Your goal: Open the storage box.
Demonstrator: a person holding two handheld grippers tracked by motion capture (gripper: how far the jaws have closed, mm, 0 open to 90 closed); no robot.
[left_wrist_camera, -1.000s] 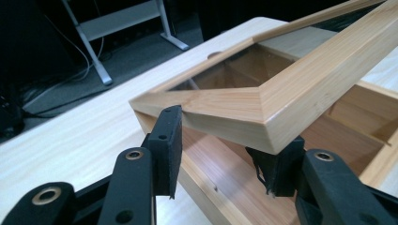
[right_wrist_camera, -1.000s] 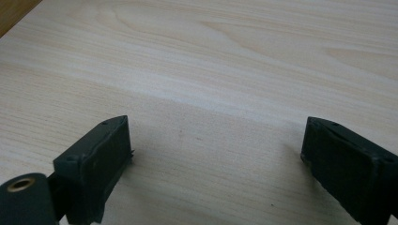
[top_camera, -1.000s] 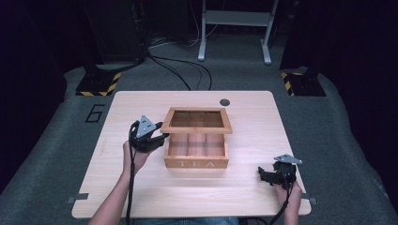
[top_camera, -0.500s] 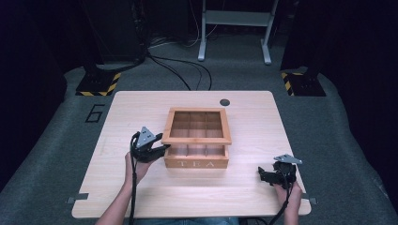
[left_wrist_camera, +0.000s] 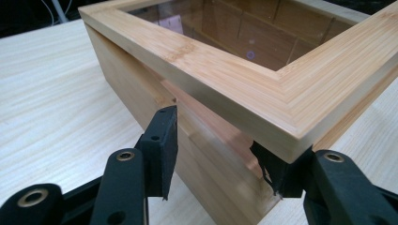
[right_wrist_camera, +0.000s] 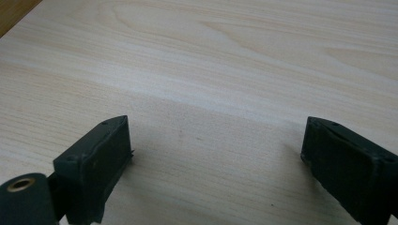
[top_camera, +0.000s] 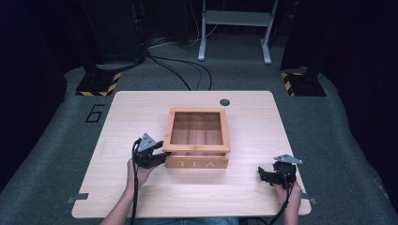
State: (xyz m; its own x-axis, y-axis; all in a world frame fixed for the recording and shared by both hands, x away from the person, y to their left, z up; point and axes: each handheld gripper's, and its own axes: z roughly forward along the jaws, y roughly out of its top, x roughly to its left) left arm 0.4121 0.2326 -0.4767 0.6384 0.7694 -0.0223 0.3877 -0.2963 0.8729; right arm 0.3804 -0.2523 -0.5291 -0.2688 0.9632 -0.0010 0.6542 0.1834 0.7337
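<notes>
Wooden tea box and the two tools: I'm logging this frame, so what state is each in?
Wooden tea box with glass-paned lid: lid nearly down, slight gap at the near-left corner.
Left tool: open, straddling that corner.
Right tool: open, holding nothing, over bare light wooden table.

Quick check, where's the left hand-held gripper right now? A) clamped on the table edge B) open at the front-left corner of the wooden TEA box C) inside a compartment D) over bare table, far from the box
B: the left hand-held gripper stands open around the front-left corner of the glass-lidded bamboo TEA box, one jaw under the lid's overhang.
</notes>
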